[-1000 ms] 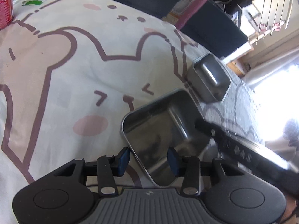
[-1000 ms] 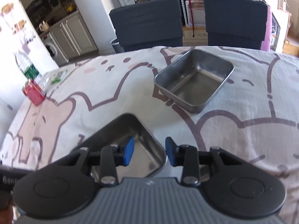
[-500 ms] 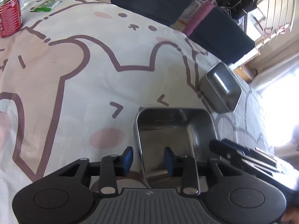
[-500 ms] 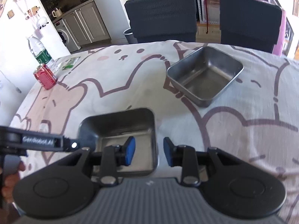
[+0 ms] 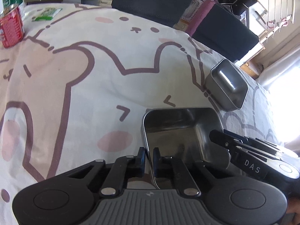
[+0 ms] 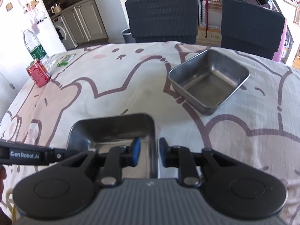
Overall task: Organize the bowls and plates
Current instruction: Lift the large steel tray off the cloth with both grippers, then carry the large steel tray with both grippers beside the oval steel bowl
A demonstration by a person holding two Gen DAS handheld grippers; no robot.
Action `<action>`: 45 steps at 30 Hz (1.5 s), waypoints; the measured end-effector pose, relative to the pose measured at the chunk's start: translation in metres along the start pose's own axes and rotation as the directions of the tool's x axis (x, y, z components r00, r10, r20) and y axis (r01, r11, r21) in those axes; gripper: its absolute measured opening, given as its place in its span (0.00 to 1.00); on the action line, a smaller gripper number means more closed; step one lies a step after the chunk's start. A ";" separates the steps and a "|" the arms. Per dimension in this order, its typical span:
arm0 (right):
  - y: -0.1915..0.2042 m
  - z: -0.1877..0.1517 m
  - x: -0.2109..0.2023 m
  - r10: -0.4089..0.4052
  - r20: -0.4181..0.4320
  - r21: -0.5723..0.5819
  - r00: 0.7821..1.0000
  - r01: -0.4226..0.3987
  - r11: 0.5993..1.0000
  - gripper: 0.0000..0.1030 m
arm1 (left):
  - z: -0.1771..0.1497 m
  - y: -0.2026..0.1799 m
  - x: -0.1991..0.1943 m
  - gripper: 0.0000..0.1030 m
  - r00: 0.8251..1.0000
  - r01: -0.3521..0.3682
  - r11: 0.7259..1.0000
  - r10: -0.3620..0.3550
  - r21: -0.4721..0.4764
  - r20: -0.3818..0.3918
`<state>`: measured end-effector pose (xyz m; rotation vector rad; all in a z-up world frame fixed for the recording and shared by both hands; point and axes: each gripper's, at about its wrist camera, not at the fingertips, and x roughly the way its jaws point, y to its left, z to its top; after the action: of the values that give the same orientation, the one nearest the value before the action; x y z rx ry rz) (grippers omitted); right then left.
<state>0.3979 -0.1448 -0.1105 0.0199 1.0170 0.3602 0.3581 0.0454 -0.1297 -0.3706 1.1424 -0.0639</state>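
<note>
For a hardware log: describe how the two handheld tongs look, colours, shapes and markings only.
Both are alike: a ribbed grey body, two rounded black lobes with a round disc each, black linkage bars with silver pivot pins, and blue pads on the fingertips. The left tongs carry white "GenRobot.AI" lettering along the side, seen in the right wrist view. The right tongs show "DAS" in white in the left wrist view. No cables or sleeves show.

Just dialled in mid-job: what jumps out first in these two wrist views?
The near steel tray stands out: the left gripper has just closed its fingers on the tray's left wall, and the right gripper, also just closing, straddles the right wall. A second steel tray sits apart, farther back on the cartoon tablecloth. A red can stands at the far left edge.
</note>
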 end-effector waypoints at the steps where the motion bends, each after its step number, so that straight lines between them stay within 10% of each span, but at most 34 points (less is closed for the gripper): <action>1: 0.002 0.000 0.001 -0.006 -0.003 -0.008 1.000 0.006 1.000 0.23 | 0.000 -0.001 0.001 0.08 1.000 -0.005 1.000 0.005 0.010 0.002; 8: 0.006 0.002 0.002 -0.055 -0.043 -0.055 0.998 0.053 0.997 0.04 | -0.002 -0.009 0.002 0.06 0.999 -0.048 0.994 0.046 0.099 0.022; 26: -0.006 -0.001 -0.030 -0.048 -0.001 -0.002 0.999 0.048 0.999 0.04 | -0.003 -0.031 -0.030 0.04 0.986 -0.045 0.985 0.016 0.169 0.164; 45: -0.044 -0.065 -0.161 -0.132 0.159 0.110 0.978 0.115 0.987 0.05 | -0.058 -0.102 -0.081 0.04 0.969 0.143 0.951 -0.191 0.275 0.157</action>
<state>0.2808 -0.2447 -0.0198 0.0760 0.8657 0.1899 0.2865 -0.0454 -0.0473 -0.2318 0.9054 -0.3220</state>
